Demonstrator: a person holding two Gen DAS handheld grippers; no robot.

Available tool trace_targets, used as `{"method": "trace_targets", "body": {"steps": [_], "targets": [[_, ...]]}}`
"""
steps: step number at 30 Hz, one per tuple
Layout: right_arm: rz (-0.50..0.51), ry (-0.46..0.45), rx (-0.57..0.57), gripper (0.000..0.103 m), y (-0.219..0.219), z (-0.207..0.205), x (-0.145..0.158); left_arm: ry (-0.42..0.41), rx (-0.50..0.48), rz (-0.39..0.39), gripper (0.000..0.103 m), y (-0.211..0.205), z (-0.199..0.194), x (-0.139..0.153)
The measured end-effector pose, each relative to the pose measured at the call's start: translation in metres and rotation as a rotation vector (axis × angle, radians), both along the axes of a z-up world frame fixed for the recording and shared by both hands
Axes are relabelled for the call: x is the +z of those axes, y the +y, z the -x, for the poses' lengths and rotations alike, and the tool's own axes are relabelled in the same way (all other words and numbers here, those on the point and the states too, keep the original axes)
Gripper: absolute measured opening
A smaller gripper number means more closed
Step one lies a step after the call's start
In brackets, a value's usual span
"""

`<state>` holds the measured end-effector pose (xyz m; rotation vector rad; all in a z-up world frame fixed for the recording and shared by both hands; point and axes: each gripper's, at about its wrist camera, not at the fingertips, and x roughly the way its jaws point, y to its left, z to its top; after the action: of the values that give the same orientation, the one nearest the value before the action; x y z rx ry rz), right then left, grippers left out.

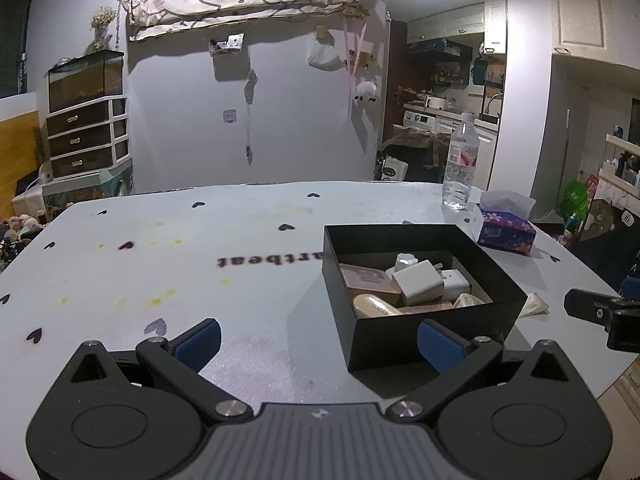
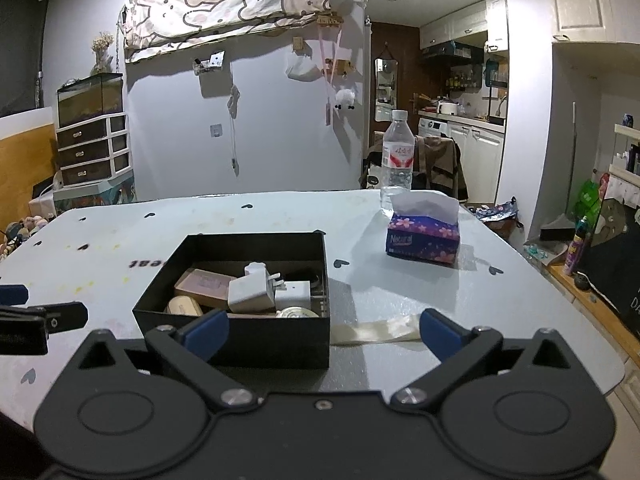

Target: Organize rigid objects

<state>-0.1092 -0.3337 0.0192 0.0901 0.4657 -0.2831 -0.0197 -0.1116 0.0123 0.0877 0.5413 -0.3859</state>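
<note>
An open black box (image 1: 424, 332) sits on the pale heart-print table (image 1: 160, 264). Inside lie white plug adapters (image 1: 420, 286), a pinkish flat carton (image 1: 366, 278) and a tan oval case (image 1: 374, 306). My left gripper (image 1: 320, 343) hovers open and empty over the table, with its right finger beside the box's near left corner. The right gripper (image 2: 324, 334) is also open and empty, just short of the box (image 2: 240, 336), where the adapters (image 2: 252, 294) show. Each view catches the other gripper at its edge: the right gripper (image 1: 600, 316), the left gripper (image 2: 40, 316).
A cream strip of wrapper (image 2: 376, 330) lies on the table right of the box. Behind it stand a purple tissue pack (image 2: 424, 240) and a clear water bottle (image 2: 396, 160). The table's right edge (image 2: 592, 344) drops to a cluttered floor.
</note>
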Motion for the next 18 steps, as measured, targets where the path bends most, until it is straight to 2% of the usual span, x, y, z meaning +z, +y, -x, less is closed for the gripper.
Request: {"method": "trace_targets", "body": {"steps": [18], "targets": [[0.005, 0.005, 0.001, 0.103, 0.0014, 0.0010, -0.0008, 0.010, 0.002, -0.009, 0.103, -0.0018, 0.0011, -0.0005]]}}
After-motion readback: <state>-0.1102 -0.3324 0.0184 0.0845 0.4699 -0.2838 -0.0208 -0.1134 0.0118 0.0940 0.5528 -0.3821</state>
